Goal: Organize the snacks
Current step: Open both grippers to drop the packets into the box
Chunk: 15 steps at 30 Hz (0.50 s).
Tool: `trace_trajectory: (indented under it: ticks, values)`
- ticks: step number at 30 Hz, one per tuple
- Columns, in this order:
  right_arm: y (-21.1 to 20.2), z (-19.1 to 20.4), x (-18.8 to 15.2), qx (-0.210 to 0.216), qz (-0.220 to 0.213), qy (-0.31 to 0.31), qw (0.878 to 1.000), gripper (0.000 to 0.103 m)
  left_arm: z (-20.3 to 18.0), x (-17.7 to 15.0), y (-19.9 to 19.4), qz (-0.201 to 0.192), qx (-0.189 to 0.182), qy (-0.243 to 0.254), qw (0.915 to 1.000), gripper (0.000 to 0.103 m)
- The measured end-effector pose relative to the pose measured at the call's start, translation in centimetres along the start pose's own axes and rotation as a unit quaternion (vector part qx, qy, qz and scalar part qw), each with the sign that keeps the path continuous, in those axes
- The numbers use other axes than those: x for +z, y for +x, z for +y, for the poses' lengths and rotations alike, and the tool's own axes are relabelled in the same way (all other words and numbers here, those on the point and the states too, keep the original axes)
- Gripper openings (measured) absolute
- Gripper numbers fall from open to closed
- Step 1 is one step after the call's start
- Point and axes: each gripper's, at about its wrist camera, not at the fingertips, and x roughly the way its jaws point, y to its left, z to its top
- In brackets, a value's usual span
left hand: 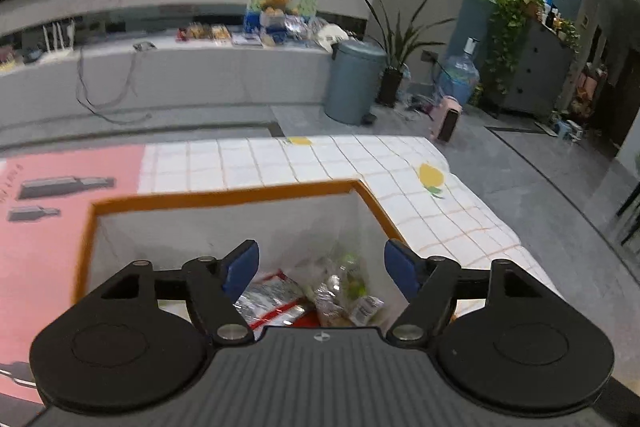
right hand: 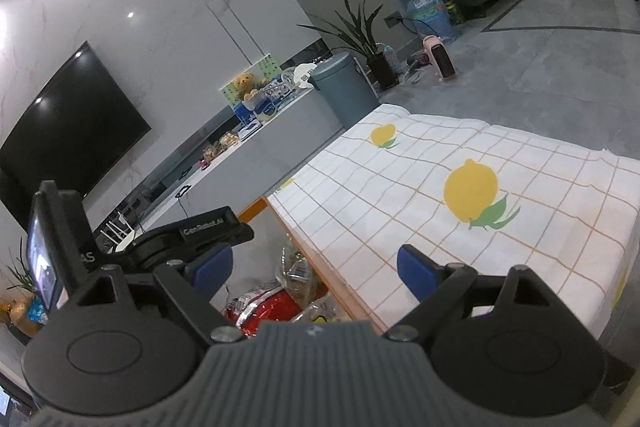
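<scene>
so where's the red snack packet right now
The red snack packet lies at the bottom of the orange-rimmed white box, left of the clear wrapped snacks, directly under the open left gripper.

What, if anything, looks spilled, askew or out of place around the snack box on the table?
Nothing stands out. The snack packets lie loosely jumbled but inside the orange-rimmed box, none spilled onto the lemon-print tablecloth. The left gripper is open above the box; the right gripper is open and empty at the box's edge.
</scene>
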Motion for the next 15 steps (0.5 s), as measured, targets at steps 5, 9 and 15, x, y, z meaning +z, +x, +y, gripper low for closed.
trace_trajectory:
  ticks: [5,9,15]
  values:
    - [-0.3,0.4,0.1,-0.008,-0.004,-0.009,1.0,0.088,-0.1,0.6,-2.9,-0.027,0.008,0.017,0.9994,0.093]
    - [-0.7,0.6,0.2,-0.007,-0.012,-0.01,1.0,0.088,-0.3,1.0,-5.8,-0.055,0.021,0.034,0.9977,0.098]
    - [0.3,1.6,-0.3,-0.007,0.013,-0.047,0.999,0.088,-0.7,1.1,-10.0,-0.088,0.056,0.074,0.9918,0.1]
